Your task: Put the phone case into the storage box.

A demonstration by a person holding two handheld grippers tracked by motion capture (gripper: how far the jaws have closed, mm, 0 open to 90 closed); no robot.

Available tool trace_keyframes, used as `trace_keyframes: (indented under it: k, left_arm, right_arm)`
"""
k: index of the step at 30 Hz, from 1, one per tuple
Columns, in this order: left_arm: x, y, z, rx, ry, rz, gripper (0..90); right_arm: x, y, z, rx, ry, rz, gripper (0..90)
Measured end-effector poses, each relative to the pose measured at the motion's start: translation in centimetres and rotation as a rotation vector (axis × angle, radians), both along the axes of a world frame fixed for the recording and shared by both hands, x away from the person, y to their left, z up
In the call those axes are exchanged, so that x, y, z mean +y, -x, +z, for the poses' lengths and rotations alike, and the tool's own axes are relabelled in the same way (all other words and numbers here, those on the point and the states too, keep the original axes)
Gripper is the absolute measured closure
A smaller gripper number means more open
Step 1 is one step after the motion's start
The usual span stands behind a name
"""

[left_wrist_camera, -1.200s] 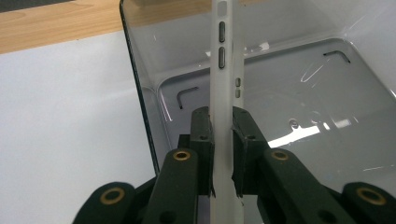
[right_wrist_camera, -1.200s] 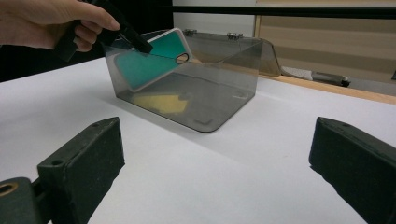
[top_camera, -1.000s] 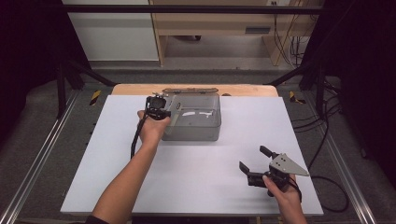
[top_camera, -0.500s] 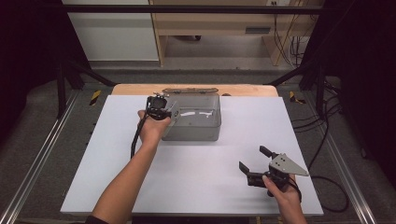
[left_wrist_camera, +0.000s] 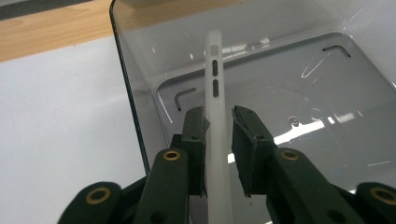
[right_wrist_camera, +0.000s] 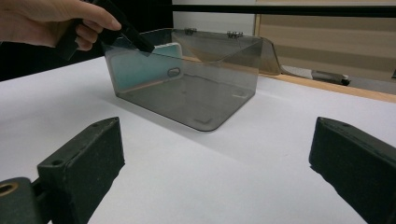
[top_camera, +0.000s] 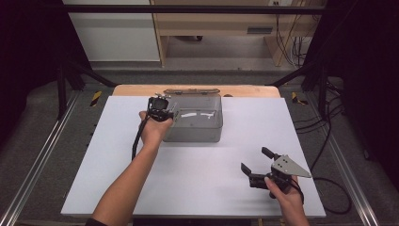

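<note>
A clear grey plastic box (top_camera: pixel 193 133) stands at the back middle of the white table, its lid (top_camera: pixel 192 91) swung open behind it. A pale phone case (left_wrist_camera: pixel 214 56) stands on its edge inside the box, against the left wall (left_wrist_camera: pixel 135 102). It looks teal through the box wall in the right gripper view (right_wrist_camera: pixel 140 70). My left gripper (left_wrist_camera: pixel 218 112) reaches into the box (right_wrist_camera: pixel 187 93) with the case between its jaws. The jaws have just been opening: one pad still touches the case and the other stands slightly off it. My right gripper (top_camera: pixel 254 159) rests open and empty near the front right of the table (right_wrist_camera: pixel 217 128).
The white table top (top_camera: pixel 117 179) ends in a wooden strip (top_camera: pixel 244 90) behind the box. Metal rails (top_camera: pixel 28 179) run along both sides. Cables (top_camera: pixel 329 155) lie on the floor at the right, and the left gripper's cable (top_camera: pixel 136 141) hangs by the forearm.
Neither hand has visibly moved. The left gripper stays in the box's left end and the right gripper stays open at the front right.
</note>
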State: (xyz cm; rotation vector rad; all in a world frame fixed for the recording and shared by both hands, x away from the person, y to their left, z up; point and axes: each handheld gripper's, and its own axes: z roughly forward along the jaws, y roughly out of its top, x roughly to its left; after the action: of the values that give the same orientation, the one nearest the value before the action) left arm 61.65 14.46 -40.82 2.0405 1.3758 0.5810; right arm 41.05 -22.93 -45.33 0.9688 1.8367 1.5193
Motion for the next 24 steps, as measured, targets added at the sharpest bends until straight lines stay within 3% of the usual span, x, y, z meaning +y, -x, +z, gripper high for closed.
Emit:
trace_keyframes:
  k: [8, 14, 24]
  left_arm:
    - [0.1, 0.3, 0.0, -0.053, 0.003, 0.005, 71.7]
    - [0.5, 0.4, 0.3, -0.069, 0.004, 0.007, 70.8]
    - [0.5, 1.0, 1.1, -0.126, 0.037, -0.006, 70.0]
  right_arm:
    - [0.0, 0.0, 0.0, 0.000, 0.000, 0.001, 3.5]
    - [0.1, 0.0, 0.0, 0.004, -0.001, 0.003, 3.5]
    - [0.1, 0.0, 0.0, 0.003, 0.000, 0.004, 3.5]
